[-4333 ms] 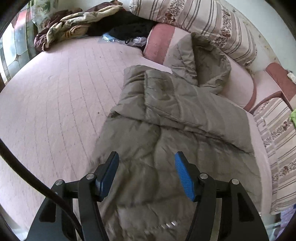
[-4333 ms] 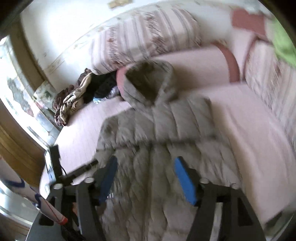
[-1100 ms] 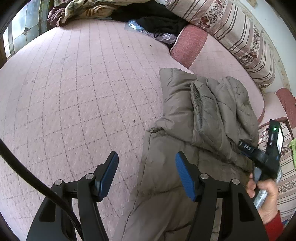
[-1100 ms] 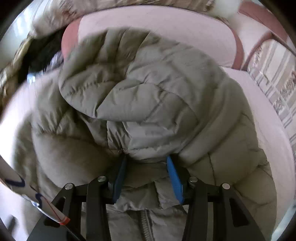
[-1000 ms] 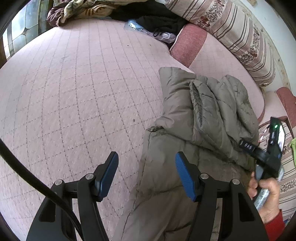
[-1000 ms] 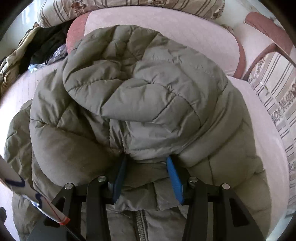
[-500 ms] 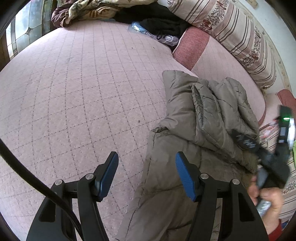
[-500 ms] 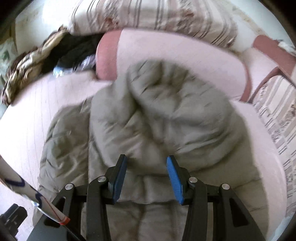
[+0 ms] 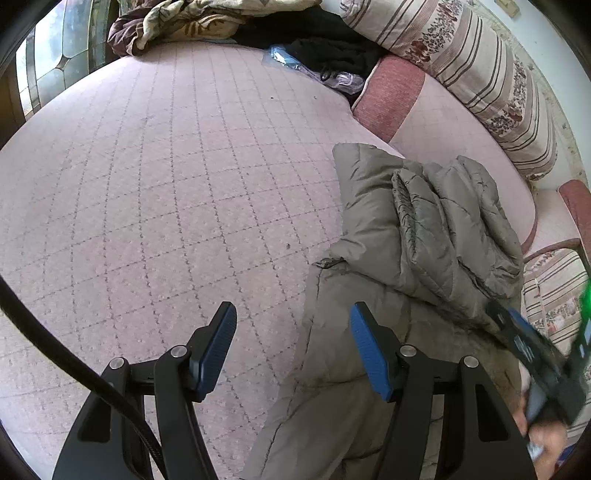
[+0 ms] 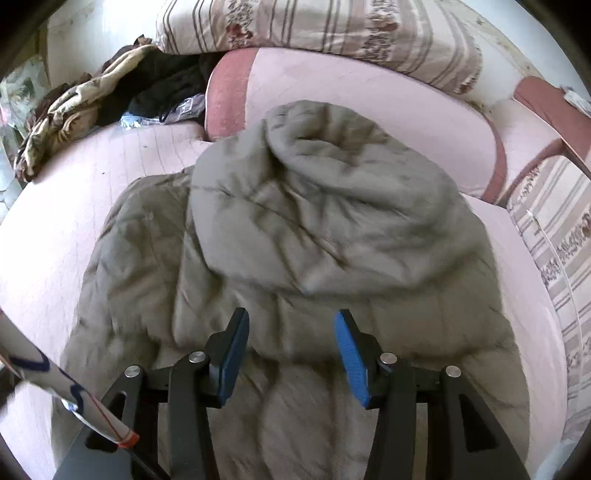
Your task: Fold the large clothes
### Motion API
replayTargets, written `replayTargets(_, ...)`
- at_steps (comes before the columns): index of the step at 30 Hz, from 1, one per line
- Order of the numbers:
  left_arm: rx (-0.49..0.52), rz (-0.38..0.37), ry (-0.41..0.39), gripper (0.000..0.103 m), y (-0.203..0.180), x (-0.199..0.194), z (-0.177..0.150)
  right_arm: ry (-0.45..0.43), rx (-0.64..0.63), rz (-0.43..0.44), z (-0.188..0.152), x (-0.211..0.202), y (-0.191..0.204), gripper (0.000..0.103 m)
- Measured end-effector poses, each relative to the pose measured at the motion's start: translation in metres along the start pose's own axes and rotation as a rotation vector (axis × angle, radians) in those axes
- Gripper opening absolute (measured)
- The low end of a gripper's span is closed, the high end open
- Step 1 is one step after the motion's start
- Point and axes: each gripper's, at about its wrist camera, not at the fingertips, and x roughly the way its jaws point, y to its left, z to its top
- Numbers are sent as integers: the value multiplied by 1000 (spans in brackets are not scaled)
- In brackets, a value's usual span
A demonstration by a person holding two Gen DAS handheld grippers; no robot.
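An olive-grey quilted hooded jacket (image 9: 417, 251) lies on the pink quilted bed cover (image 9: 166, 192), its hood (image 10: 332, 206) folded down over the chest. My left gripper (image 9: 293, 343) is open and empty, hovering over the jacket's left edge. My right gripper (image 10: 291, 354) is open and empty, just above the jacket below the hood. The right gripper and the hand holding it also show blurred at the lower right of the left wrist view (image 9: 532, 354).
A pink bolster (image 10: 369, 92) and striped floral cushions (image 9: 461, 66) line the far side. A pile of dark and patterned clothes (image 9: 229, 18) and a plastic bag (image 9: 314, 70) lie at the back. A striped cushion (image 10: 554, 236) is on the right.
The right gripper let go of the hood after laying it down on the jacket, opened and drew back. The left gripper stayed open and barely moved.
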Motion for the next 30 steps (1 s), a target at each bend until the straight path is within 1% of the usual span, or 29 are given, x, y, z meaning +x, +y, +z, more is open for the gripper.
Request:
replayTargets(3,5,5,6,63,0,1,-1,17,42,-5,-19,-15,-32,58)
replayTargets(8,30,9,12,63,-2,-1,-9,61,210,-43,-59,-46,-125,66)
replayTargets(9,33,6,17,63,-1,-1,-13,65,254,-67,-70,-55,-152,69)
replayTargets(11,25,-11,28,63,2,-3,-21,69,313,-100,-88,-69,-190,73)
replayTargets(13,-4,-44,41,63,8,-5,-31,73,362,-118,-108,-85,-227,78)
replayTargets(15,-17,-71,39,63,14,-11,-45,79,410,-127,-134,-98,-262,80)
replayTargets(18,-15,-56,7,63,23,-22,-67,83,468,-130,-172,-112,-299,82)
replayTargets(20,-35,-62,6,63,32,-27,-79,87,510,-112,-187,-111,-315,82)
replayTargets(22,-88,-98,27,63,46,-29,-92,94,572,-72,-207,-108,-335,82)
replayTargets(23,-110,-127,36,63,52,-31,-99,95,596,-56,-213,-105,-341,82)
replayTargets(24,-117,-139,40,63,55,-34,-101,96,629,-27,-221,-100,-349,82)
replayTargets(27,-105,-147,66,63,55,-44,-108,103,680,53,-237,-89,-361,82)
replayTargets(30,-73,-141,99,67,51,-47,-107,117,700,156,-246,-71,-360,82)
